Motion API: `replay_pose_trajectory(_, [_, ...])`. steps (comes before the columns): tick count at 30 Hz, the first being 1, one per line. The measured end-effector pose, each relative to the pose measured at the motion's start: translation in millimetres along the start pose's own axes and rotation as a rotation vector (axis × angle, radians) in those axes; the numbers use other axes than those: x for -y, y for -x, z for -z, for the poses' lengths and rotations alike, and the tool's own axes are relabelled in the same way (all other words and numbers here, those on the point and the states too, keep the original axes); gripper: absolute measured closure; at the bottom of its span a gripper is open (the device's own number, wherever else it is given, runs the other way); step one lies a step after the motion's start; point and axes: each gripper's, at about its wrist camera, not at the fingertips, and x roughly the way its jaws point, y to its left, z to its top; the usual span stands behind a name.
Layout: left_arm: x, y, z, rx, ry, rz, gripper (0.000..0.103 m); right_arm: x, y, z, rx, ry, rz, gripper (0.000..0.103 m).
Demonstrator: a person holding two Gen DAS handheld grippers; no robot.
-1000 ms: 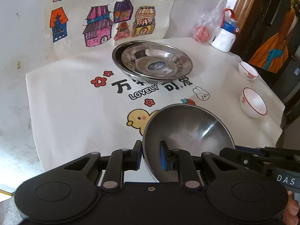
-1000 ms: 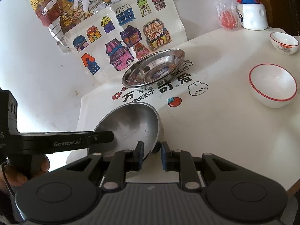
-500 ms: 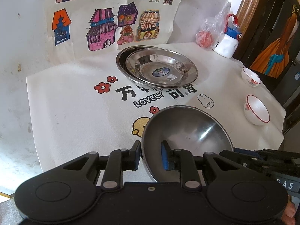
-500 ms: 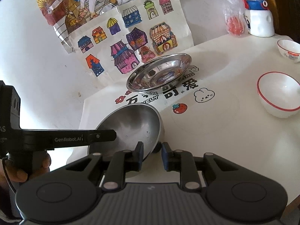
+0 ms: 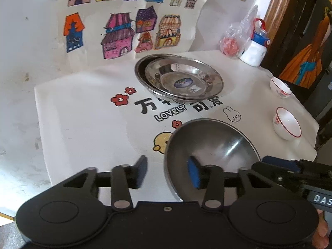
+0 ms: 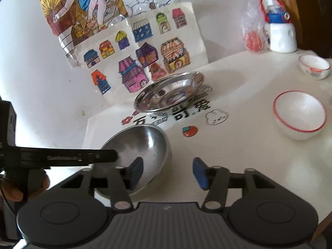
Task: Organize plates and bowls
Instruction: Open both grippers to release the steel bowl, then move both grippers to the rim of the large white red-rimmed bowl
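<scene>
A steel bowl [image 5: 211, 145] sits on the white table near its front edge; it also shows in the right wrist view [image 6: 141, 145]. My left gripper [image 5: 168, 174] is open, one finger outside the bowl's left rim and one inside. My right gripper [image 6: 168, 172] is open, its left finger inside the bowl's right rim and its right finger over the table. Two stacked steel plates [image 5: 180, 78] lie at the back centre, also in the right wrist view [image 6: 170, 95]. Two white red-rimmed bowls, a nearer one [image 5: 287, 122] [image 6: 298, 114] and a farther one [image 5: 280, 87] [image 6: 313, 66], stand at the right.
A white and blue bottle [image 5: 256, 49] and a plastic bag with something red [image 5: 232, 45] stand at the back right corner. Coloured house drawings [image 5: 128, 29] hang on the wall behind. The table edge [image 5: 311, 145] runs close past the white bowls.
Both grippers have opened and let go of the steel bowl's rim, which now rests on the table. Both have drawn back slightly.
</scene>
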Motion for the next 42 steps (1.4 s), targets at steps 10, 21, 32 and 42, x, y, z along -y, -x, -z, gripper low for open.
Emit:
replay_pose_trajectory(10, [-2.2,21.2,-5.8,0.095,0.008,-0.043,0.024,21.6,34.8,3.2,0.146,0.020,0.074,0.012])
replay_pose_trajectory(21, [64.5,19.9,-28.8,0.156,-0.065,0.065,0.016,80.4,79.9,1.3,0.307,-0.038,0.204,0.000])
replay_pose_trajectory(32, [157.1,-21.7,-37.8,0.150,-0.117,0.166,0.006,143.5,102.4,8.7,0.352,-0.113,0.293,0.000])
replay_pose_trajectory(42, [202.6,-70.9,-26.5,0.141,-0.105,0.130,0.003,178.4,84.3,4.3,0.353,-0.121,0.383,0.000])
